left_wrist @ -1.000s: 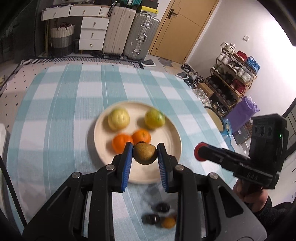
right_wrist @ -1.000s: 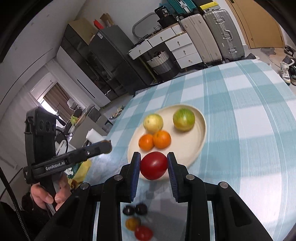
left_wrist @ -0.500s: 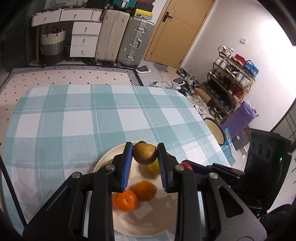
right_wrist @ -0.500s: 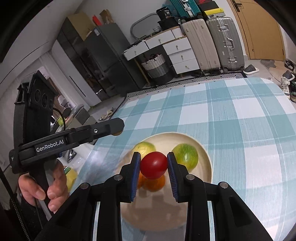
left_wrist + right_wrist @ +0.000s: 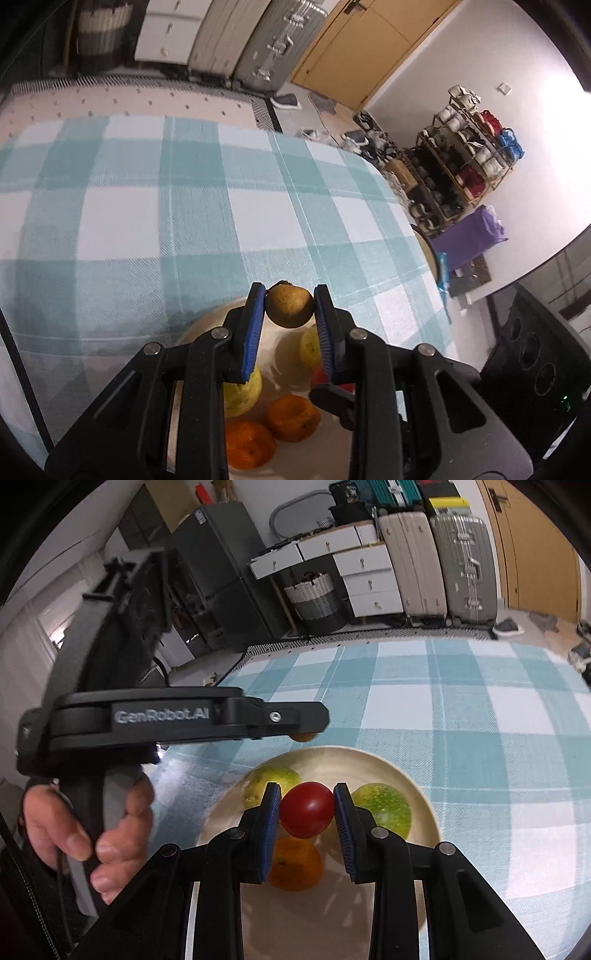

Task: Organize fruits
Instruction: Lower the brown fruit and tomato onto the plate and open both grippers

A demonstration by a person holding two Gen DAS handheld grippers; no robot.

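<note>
My left gripper [image 5: 290, 308] is shut on a brown kiwi [image 5: 289, 308] and holds it above the far rim of the cream plate [image 5: 201, 326]. My right gripper [image 5: 306, 814] is shut on a red tomato [image 5: 306, 814] above the plate [image 5: 391, 771]. On the plate lie two oranges [image 5: 293, 417] [image 5: 249, 446], a yellow fruit [image 5: 242, 393] and a green-yellow fruit [image 5: 384, 808]. In the right wrist view the left gripper [image 5: 308, 722] reaches over the plate's far left rim, held by a hand [image 5: 88, 830].
The plate sits on a teal and white checked tablecloth [image 5: 147, 221]. Off the table's right edge are a shoe rack [image 5: 469, 162] and a purple bag [image 5: 469, 236]. Suitcases [image 5: 458, 561] and white drawers [image 5: 365, 576] stand at the back wall.
Both grippers have moved forward over the plate with their fruit still held. The left gripper now holds the kiwi over the plate's far rim; the right has come down closer to the plate.
</note>
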